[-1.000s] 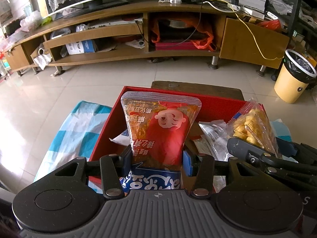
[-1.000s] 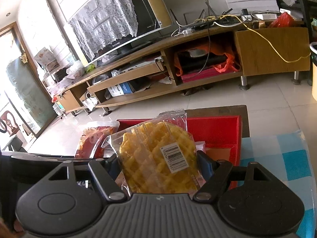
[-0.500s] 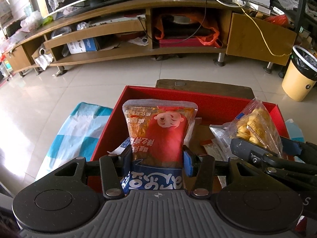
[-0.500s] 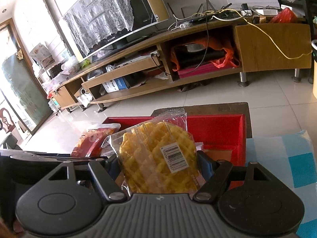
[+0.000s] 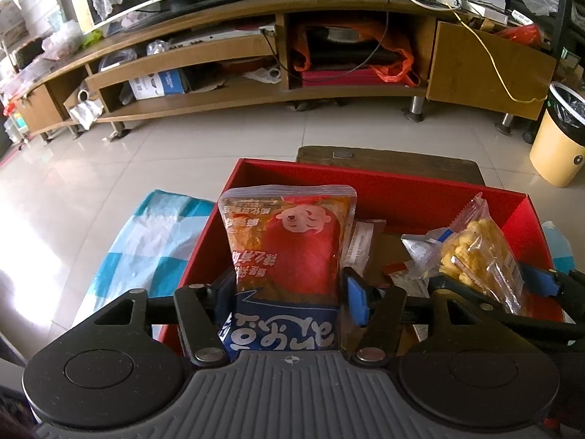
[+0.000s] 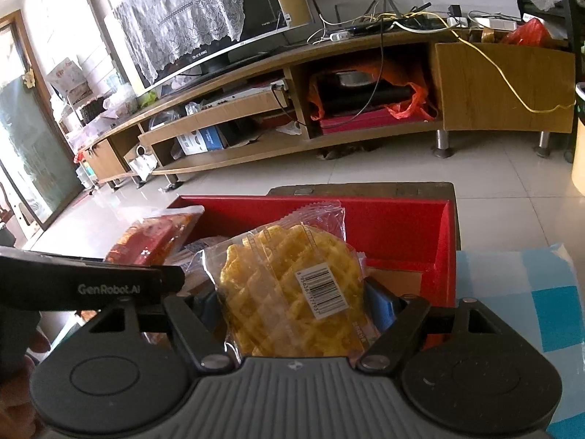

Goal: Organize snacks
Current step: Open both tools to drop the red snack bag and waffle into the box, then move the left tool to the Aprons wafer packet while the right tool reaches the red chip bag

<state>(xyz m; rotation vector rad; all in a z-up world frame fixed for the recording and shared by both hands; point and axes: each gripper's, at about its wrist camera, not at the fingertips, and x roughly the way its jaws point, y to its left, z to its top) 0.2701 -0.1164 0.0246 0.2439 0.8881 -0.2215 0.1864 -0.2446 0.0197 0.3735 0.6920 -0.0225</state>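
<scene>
A red pouch (image 5: pixel 289 245) is clamped upright between the blue pads of the left hand-held gripper (image 5: pixel 289 292), above the red box (image 5: pixel 387 190), toward its 9 o'clock side. A waffle pack (image 6: pixel 292 289) is pinched between the pads of the right hand-held gripper (image 6: pixel 292 303), over the box's 3 o'clock half. Loose packets (image 5: pixel 413 256) are seen lying on the box floor between the two. The box is set on a bench covered by a blue-checked cloth (image 5: pixel 146 241). A TV stand (image 5: pixel 256 55) is seen at 12 o'clock.
</scene>
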